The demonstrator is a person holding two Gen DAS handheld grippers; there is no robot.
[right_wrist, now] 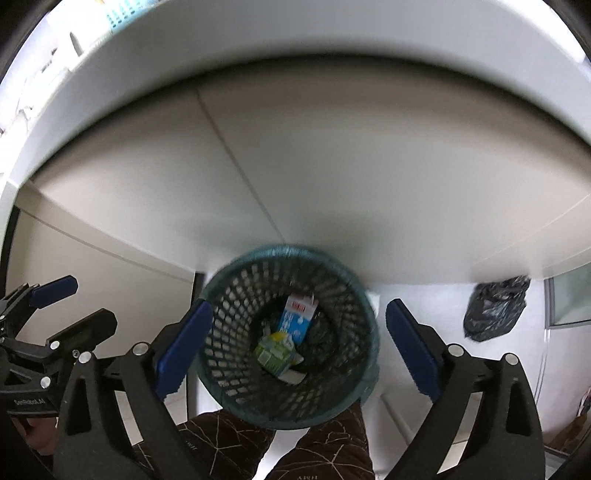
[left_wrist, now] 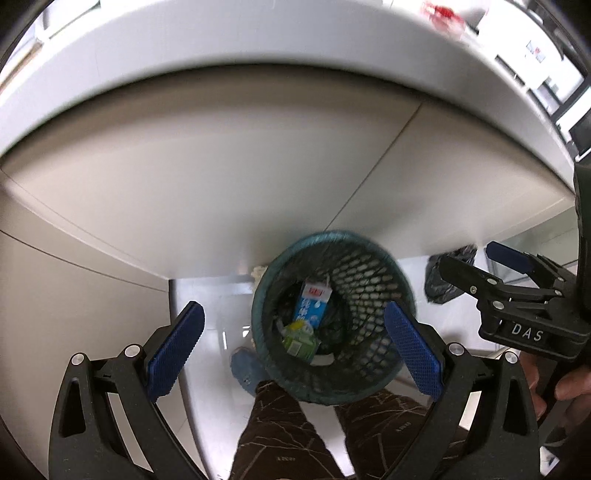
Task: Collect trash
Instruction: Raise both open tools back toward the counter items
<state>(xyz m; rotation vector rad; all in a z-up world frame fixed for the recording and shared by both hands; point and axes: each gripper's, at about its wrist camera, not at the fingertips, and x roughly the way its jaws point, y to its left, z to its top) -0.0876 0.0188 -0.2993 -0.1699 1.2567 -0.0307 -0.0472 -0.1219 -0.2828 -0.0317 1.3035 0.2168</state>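
Observation:
A dark mesh waste basket point(left_wrist: 373, 280) stands on the floor below the table edge; it also shows in the right wrist view point(right_wrist: 236, 302). Inside lie a blue and white milk carton point(left_wrist: 312, 302) point(right_wrist: 297, 317) and a green carton point(left_wrist: 301, 339) point(right_wrist: 275, 350). My left gripper point(left_wrist: 295, 350) is open and empty above the basket. My right gripper point(right_wrist: 299, 347) is open and empty above it too. The right gripper also shows in the left wrist view point(left_wrist: 476, 262), and the left gripper in the right wrist view point(right_wrist: 70, 306).
A white table edge point(left_wrist: 258, 37) point(right_wrist: 295, 29) curves across the top, with beige panels below. A crumpled black plastic bag point(left_wrist: 443, 280) point(right_wrist: 495, 310) lies on the white floor at the right. The person's dark patterned trousers point(left_wrist: 288, 432) point(right_wrist: 325, 446) and a blue shoe point(left_wrist: 245, 369) are beneath.

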